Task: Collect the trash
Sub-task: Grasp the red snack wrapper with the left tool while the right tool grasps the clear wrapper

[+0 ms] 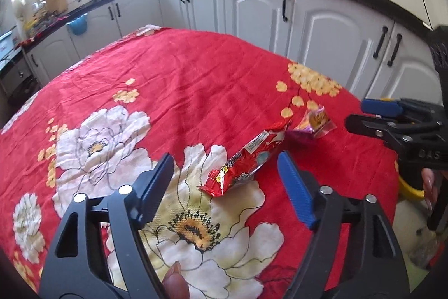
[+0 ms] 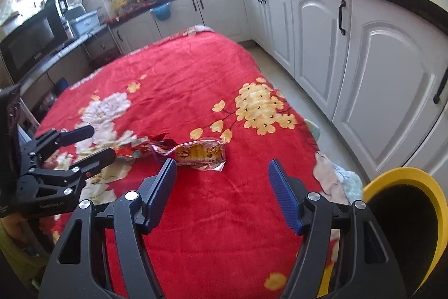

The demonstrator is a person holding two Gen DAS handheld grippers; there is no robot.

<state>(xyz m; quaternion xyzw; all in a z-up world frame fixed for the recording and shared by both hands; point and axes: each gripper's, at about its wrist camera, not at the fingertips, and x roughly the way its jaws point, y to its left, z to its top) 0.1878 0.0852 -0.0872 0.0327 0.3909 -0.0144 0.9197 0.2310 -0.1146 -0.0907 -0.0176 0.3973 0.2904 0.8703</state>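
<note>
On the red flowered cloth (image 1: 196, 80), a crinkled red foil wrapper (image 1: 246, 161) is lying between the left gripper (image 1: 224, 181)'s parted jaws, unpressed; the right gripper (image 2: 222, 178) is gaping empty.

Left gripper (image 1: 224, 175) tilted downward, jaws apart with a wide gap, blue-padded fingers (image 1: 296, 192) at 4 o'clock and the dark one at 8 o'clock of the left wrist view. Right gripper (image 2: 222, 181) likewise pitched down, jaws spread, pressing on nothing. Fingertips of a hand (image 1: 175, 282) visible at 6 o'clock behind the left gripper.
</note>
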